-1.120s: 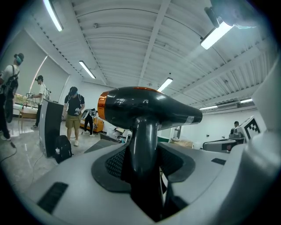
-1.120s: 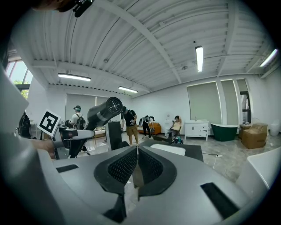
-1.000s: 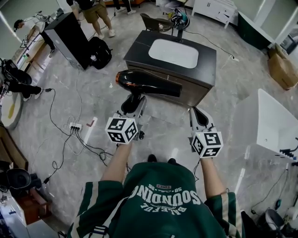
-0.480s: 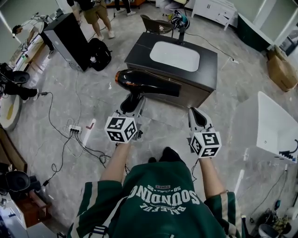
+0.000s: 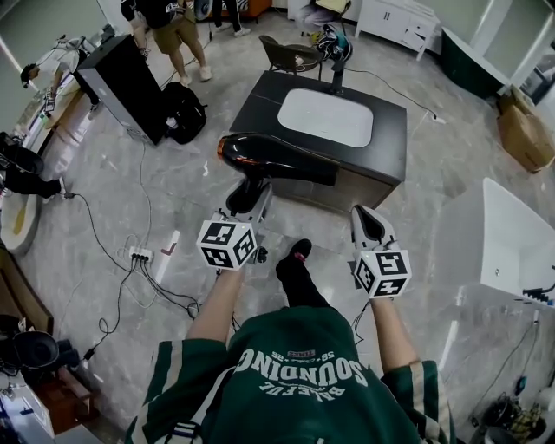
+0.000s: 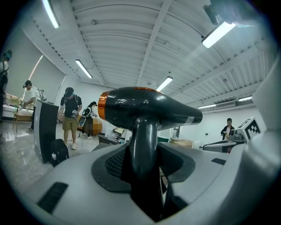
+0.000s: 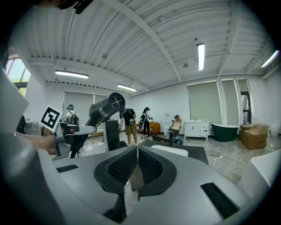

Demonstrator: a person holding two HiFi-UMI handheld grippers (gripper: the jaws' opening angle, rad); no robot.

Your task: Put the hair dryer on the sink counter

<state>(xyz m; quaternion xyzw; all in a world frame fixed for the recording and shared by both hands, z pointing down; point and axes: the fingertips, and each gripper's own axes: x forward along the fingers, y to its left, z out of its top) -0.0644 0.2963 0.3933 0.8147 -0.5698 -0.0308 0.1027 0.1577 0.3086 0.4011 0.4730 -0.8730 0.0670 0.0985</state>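
Note:
The hair dryer (image 5: 276, 159) is black with an orange ring at its rear, and its barrel lies level and points right. My left gripper (image 5: 251, 196) is shut on its handle and holds it in the air just short of the sink counter's front left corner. In the left gripper view the hair dryer's handle (image 6: 144, 149) stands upright between the pads of the left gripper (image 6: 143, 165). The sink counter (image 5: 390, 130) is dark with a white basin (image 5: 325, 117). My right gripper (image 5: 368, 222) is to the right, shut and empty. In the right gripper view the right gripper (image 7: 137, 163) faces the counter (image 7: 199, 153).
A black cabinet (image 5: 121, 76) and a backpack (image 5: 184, 97) stand left of the counter. A power strip with cables (image 5: 139, 255) lies on the floor at left. A chair (image 5: 290, 50) stands behind the counter. A white tub (image 5: 516, 238) and a cardboard box (image 5: 525, 130) are at right. People (image 5: 173, 22) stand at the back.
The person has stepped forward, and a shoe now shows between the grippers. The counter lies slightly nearer. The hair dryer stays gripped in the left gripper.

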